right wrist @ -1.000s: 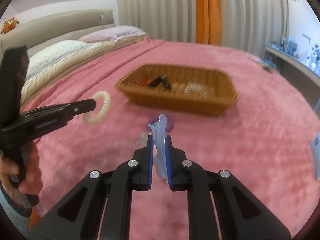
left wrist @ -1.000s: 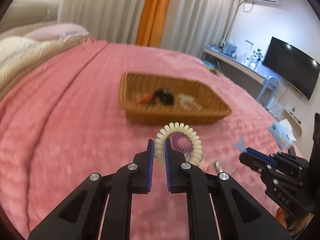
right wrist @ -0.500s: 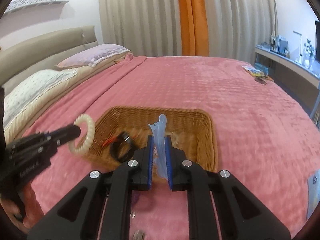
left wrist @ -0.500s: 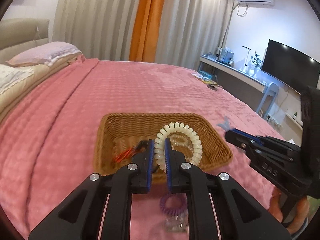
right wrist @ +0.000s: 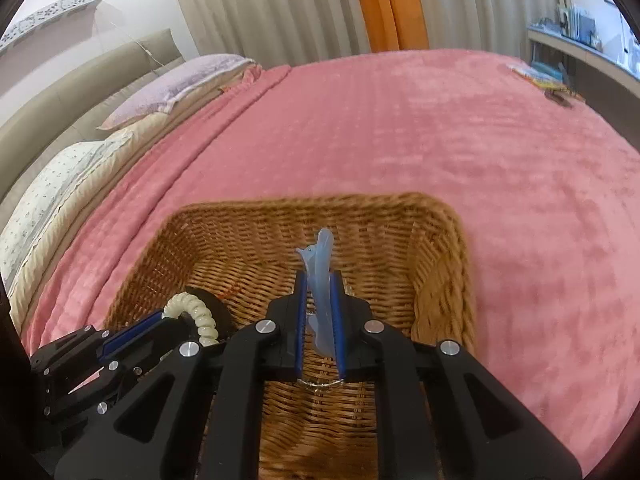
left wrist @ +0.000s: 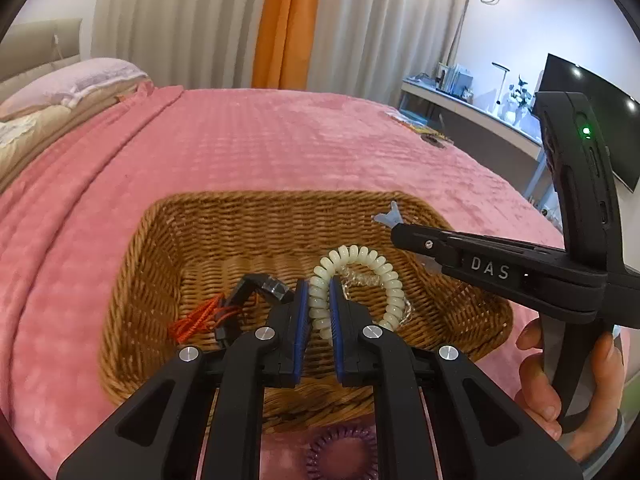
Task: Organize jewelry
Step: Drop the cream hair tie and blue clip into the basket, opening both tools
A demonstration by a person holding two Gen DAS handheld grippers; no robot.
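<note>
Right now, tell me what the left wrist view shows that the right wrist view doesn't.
Only the left wrist view shows the purple coil tie on the bedspread outside the basket, and the red cord inside. Only the right wrist view shows the pillows. Both show the wicker basket, the cream coil bracelet in the left gripper, and the blue clip in the right gripper.

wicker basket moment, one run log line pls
left gripper: holds cream coil bracelet | right gripper: holds blue hair clip | both over wicker basket
</note>
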